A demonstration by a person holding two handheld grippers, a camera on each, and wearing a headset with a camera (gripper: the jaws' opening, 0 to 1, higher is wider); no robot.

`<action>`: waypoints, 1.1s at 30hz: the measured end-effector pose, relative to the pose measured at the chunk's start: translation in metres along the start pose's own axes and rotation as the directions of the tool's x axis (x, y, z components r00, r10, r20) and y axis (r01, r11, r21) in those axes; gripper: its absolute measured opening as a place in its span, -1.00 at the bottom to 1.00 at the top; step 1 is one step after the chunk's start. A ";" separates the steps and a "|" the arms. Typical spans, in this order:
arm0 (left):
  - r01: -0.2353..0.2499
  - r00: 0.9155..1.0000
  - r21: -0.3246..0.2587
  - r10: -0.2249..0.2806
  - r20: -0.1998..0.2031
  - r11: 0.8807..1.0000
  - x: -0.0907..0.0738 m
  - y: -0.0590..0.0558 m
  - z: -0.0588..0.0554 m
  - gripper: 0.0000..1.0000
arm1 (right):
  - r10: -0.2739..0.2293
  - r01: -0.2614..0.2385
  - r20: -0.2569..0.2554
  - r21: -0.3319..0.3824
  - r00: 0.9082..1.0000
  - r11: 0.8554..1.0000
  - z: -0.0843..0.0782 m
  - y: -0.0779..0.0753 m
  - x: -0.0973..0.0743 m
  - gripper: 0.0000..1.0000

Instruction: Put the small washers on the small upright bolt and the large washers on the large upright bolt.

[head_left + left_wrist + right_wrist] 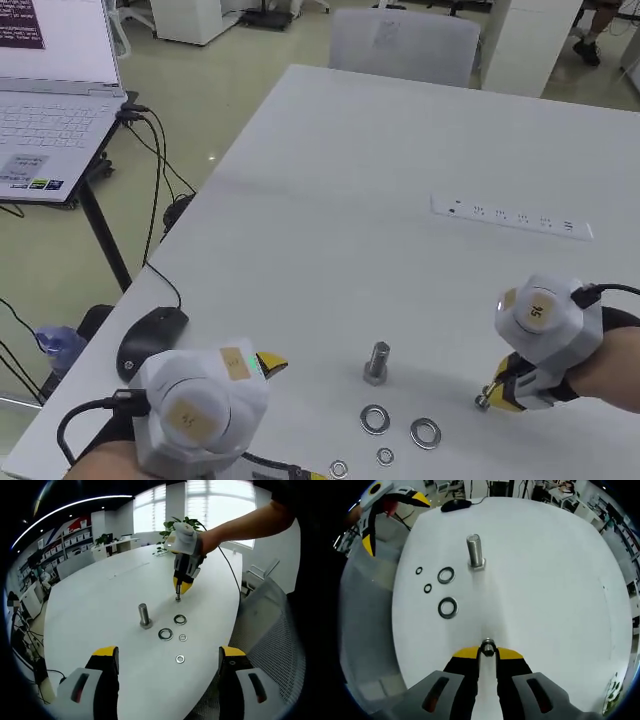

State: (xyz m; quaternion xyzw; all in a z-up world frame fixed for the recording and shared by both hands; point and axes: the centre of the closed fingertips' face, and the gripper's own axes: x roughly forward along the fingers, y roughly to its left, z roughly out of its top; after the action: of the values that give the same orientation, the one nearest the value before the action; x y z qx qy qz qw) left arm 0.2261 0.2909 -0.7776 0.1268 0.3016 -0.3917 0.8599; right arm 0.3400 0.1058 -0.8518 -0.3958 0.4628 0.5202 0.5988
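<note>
Nearest the person, the left gripper (168, 656) is held above the near part of the white table (330, 180), its jaws spread wide with bare tabletop between them; a black mouse (150, 340) lies just to its left at the table's edge, its cable trailing off the side; just ahead of the gripper four washers lie flat and apart from one another, the two small washers (385, 457) closest and the two large washers (375, 419) just beyond them; behind the washers the large bolt (376, 362) stands alone on its head, the bare threaded shank pointing straight up and its long axis vertical; to the right of the washers and about level with them, the right gripper (488, 649) has its yellow-tipped jaws pressed together on the small bolt (178, 598); seen from the left gripper view, that bolt hangs from the tips roughly upright, long axis near vertical, its lower end at the tabletop or just above it, which of the two I cannot tell; well beyond, a white power strip (510, 217) lies flat across the table; past the far end stands a grey chair (405, 45); off to the left, clear of the table, an open laptop (50, 110) sits on a stand.
</note>
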 end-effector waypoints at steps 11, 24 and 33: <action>0.021 0.999 -0.009 -0.021 -0.030 1.000 0.009 -0.004 -0.012 0.78 | -0.003 0.003 -0.008 -0.010 1.000 1.000 -0.003 -0.001 0.014 -0.74; 0.031 0.999 -0.021 -0.032 -0.032 0.999 0.014 -0.004 -0.011 0.92 | 0.000 0.000 -0.010 -0.014 1.000 1.000 -0.002 -0.002 0.017 -0.74; 0.035 0.998 -0.015 -0.036 -0.047 0.999 0.012 -0.004 -0.014 0.87 | -0.001 0.001 -0.013 -0.018 1.000 1.000 -0.002 -0.002 0.018 -0.73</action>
State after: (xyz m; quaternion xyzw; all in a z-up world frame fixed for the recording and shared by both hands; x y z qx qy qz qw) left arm 0.2233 0.2867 -0.7960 0.1243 0.3268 -0.4017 0.8464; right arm 0.3419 0.1088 -0.8700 -0.4047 0.4617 0.5214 0.5926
